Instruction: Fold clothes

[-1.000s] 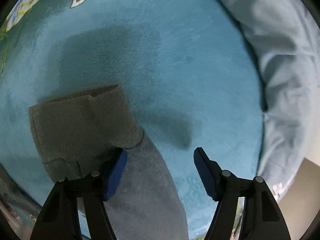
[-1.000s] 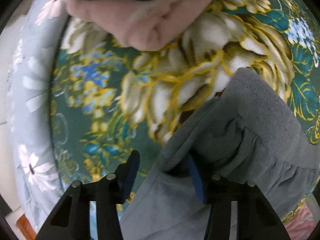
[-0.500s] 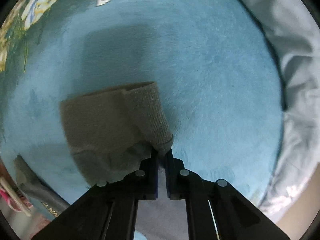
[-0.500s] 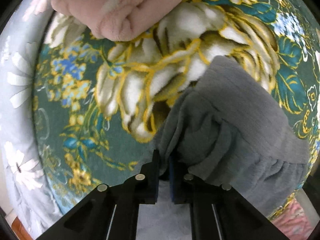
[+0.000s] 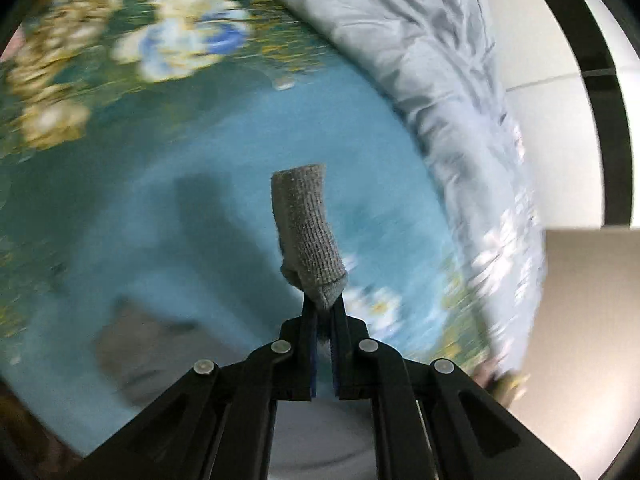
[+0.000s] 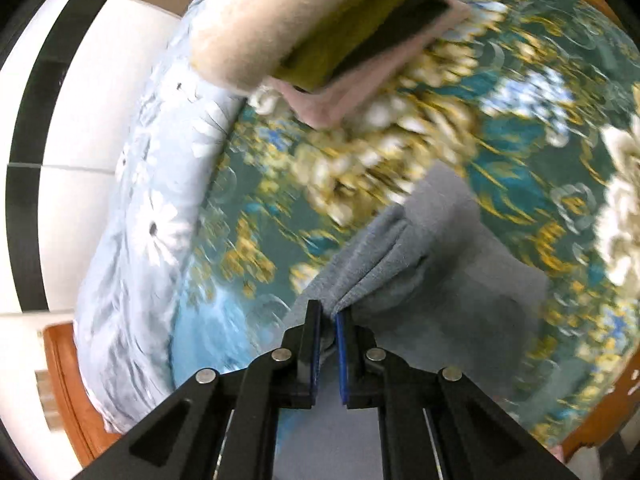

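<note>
Grey garment [image 6: 460, 280], soft knit, ribbed cuff [image 5: 308, 232] pinched in left jaws, gathered edge pinched in right jaws.

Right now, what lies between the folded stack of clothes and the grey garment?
In the right wrist view, only bare flowered blanket lies between the stack and the grey garment.

No legible text, label, brand, number or sign anywhere in either wrist view.
</note>
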The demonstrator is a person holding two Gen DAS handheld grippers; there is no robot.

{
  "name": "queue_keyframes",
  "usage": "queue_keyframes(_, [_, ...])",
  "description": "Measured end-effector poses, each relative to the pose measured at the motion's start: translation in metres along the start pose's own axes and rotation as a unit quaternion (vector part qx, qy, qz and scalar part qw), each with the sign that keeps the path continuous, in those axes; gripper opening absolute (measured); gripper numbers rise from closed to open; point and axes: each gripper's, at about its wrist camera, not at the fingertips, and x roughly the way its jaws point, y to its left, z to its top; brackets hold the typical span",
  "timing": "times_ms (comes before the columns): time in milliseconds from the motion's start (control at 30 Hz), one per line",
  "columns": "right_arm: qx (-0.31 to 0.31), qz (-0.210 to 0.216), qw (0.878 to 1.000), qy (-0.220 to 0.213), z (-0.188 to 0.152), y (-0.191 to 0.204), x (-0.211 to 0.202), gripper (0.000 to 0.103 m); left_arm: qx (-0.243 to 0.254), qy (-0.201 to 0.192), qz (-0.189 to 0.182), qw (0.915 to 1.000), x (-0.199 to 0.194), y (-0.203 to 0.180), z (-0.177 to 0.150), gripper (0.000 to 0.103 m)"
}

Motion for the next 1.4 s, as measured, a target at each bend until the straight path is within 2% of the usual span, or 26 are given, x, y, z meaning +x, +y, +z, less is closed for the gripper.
queue_keyframes(67, [0.012,-0.030,0.999,0.018,-0.017,-0.032,0.004,0.008,-0.009,0.019,0.042,0.9989,0.008,0.032,-0.025,0.005])
queue_keyframes(100, [0.019,-0.045,0.998,0.027,-0.025,-0.046,0.007,0.008,-0.028,0.031,0.056,0.9976,0.016,0.051,-0.036,0.005])
queue_keyframes(200, [0.047,-0.071,0.995,0.049,-0.044,-0.078,0.015,0.008,-0.083,0.044,0.075,0.9927,0.032,0.094,-0.058,0.005])
queue_keyframes(333, [0.044,-0.072,0.995,0.051,-0.051,-0.085,0.012,0.008,-0.083,0.029,0.068,0.9938,0.026,0.099,-0.066,0.005])
queue_keyframes(433, [0.019,-0.049,0.998,0.035,-0.046,-0.071,-0.004,0.008,-0.037,-0.017,0.020,0.9989,-0.008,0.083,-0.066,0.005])
queue_keyframes(533, [-0.005,-0.036,0.999,0.018,-0.042,-0.065,-0.018,0.008,-0.021,-0.039,0.008,0.9990,-0.024,0.086,-0.066,0.005])
queue_keyframes(700, [0.011,-0.083,0.995,0.050,-0.051,-0.101,0.000,0.008,-0.077,0.017,0.065,0.9948,0.024,0.138,-0.093,0.005])
queue_keyframes(767, [0.027,-0.090,0.994,0.061,-0.056,-0.114,0.011,0.008,-0.089,0.021,0.073,0.9931,0.034,0.145,-0.095,0.005])
queue_keyframes(867, [0.025,-0.092,0.993,0.068,-0.060,-0.122,0.018,0.008,-0.080,0.021,0.083,0.9931,0.044,0.146,-0.089,0.006])
queue_keyframes(933, [0.017,-0.094,0.993,0.070,-0.060,-0.125,0.020,0.008,-0.058,0.026,0.101,0.9928,0.049,0.143,-0.085,0.015])
queue_keyframes(1000, [0.013,-0.091,0.993,0.071,-0.060,-0.128,0.018,0.008,-0.035,0.024,0.126,0.9911,0.054,0.142,-0.082,0.034])
queue_keyframes(1067, [0.009,-0.088,0.993,0.072,-0.061,-0.132,0.017,0.008,-0.039,0.021,0.126,0.9910,0.057,0.148,-0.080,0.037])
queue_keyframes(1133, [0.005,-0.088,0.993,0.074,-0.062,-0.134,0.017,0.008,-0.076,0.010,0.088,0.9931,0.056,0.159,-0.081,0.035])
queue_keyframes(1200, [0.004,-0.090,0.993,0.075,-0.064,-0.137,0.017,0.009,-0.090,-0.011,0.067,0.9937,0.049,0.160,-0.082,0.021])
queue_keyframes(1267, [0.006,-0.092,0.993,0.075,-0.065,-0.139,0.018,0.009,-0.062,-0.012,0.077,0.9950,0.045,0.148,-0.081,0.014])
queue_keyframes(1333, [0.012,-0.091,0.993,0.074,-0.066,-0.141,0.018,0.009,-0.012,-0.005,0.087,0.9961,0.041,0.130,-0.078,0.011])
queue_keyframes(1367, [0.013,-0.090,0.993,0.073,-0.067,-0.141,0.018,0.009,0.014,-0.001,0.087,0.9961,0.038,0.120,-0.074,0.010])
queue_keyframes(1400, [0.013,-0.090,0.993,0.073,-0.067,-0.140,0.018,0.009,0.031,-0.003,0.070,0.9970,0.032,0.110,-0.070,0.009])
